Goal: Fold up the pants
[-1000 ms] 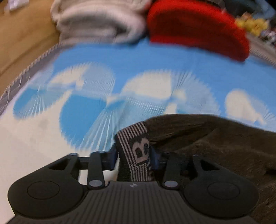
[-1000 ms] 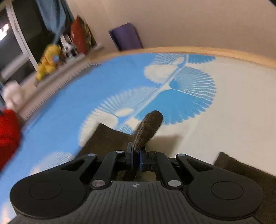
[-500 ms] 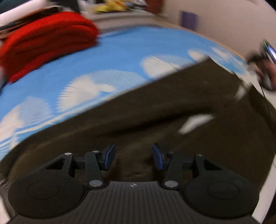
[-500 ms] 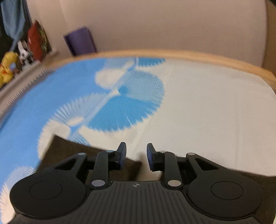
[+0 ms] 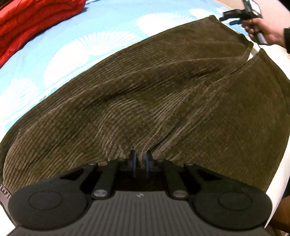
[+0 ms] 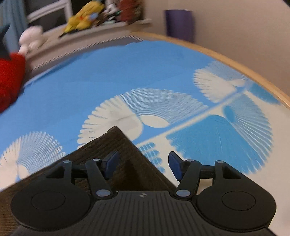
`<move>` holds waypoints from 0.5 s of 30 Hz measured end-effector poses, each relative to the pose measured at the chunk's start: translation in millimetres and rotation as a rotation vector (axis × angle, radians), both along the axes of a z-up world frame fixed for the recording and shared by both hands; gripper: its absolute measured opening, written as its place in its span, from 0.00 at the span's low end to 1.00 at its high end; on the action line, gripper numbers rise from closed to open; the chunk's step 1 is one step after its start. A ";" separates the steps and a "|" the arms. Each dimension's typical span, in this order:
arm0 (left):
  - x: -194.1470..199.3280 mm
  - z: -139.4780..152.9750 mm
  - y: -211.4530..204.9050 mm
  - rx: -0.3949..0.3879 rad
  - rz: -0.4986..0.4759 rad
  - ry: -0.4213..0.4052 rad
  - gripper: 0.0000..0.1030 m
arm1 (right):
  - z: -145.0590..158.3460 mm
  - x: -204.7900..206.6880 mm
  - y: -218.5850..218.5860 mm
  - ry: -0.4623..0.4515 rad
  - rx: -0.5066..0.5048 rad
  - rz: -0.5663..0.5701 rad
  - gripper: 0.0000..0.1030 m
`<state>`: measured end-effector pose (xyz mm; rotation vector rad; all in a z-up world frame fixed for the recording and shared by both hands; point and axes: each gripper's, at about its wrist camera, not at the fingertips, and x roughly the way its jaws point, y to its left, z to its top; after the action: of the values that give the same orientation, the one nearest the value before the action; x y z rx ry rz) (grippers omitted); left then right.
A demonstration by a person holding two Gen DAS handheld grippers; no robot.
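Brown corduroy pants [image 5: 145,87] lie spread flat on a blue and white patterned sheet [image 5: 76,41], both legs running away to the upper right. My left gripper [image 5: 140,157] is shut on a pinch of the pants fabric at the crotch seam. In the right wrist view my right gripper [image 6: 142,162] is open and empty, hovering over the corner of a pant leg hem [image 6: 116,145]. The right gripper also shows in the left wrist view [image 5: 235,16], in a hand at the far leg ends.
A folded red garment [image 5: 27,20] lies at the sheet's far left, also in the right wrist view [image 6: 9,79]. A wooden edge [image 6: 235,63] borders the sheet. A shelf with plush toys [image 6: 83,16] and a purple object [image 6: 179,23] stand beyond.
Both grippers let go of the pants: left released the waistband, right the hem. The left then moved over the spread pants and shut on fabric at the crotch. The right opened wider and swung left.
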<state>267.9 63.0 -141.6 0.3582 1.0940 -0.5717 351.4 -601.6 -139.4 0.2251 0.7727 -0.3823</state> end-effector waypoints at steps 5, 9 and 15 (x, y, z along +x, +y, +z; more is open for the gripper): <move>5.8 0.9 1.2 -0.028 0.008 0.023 0.10 | -23.4 38.1 1.5 0.039 -0.029 0.104 0.57; 1.9 6.1 0.0 -0.035 -0.013 0.022 0.10 | -15.9 46.4 22.0 0.007 -0.182 0.206 0.04; -4.7 11.9 -0.5 -0.040 -0.080 0.009 0.14 | -7.8 51.1 4.6 -0.003 -0.185 -0.037 0.05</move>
<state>263.2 62.4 -129.7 0.3661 1.0786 -0.6656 402.6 -597.0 -147.2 0.0663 0.7265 -0.4852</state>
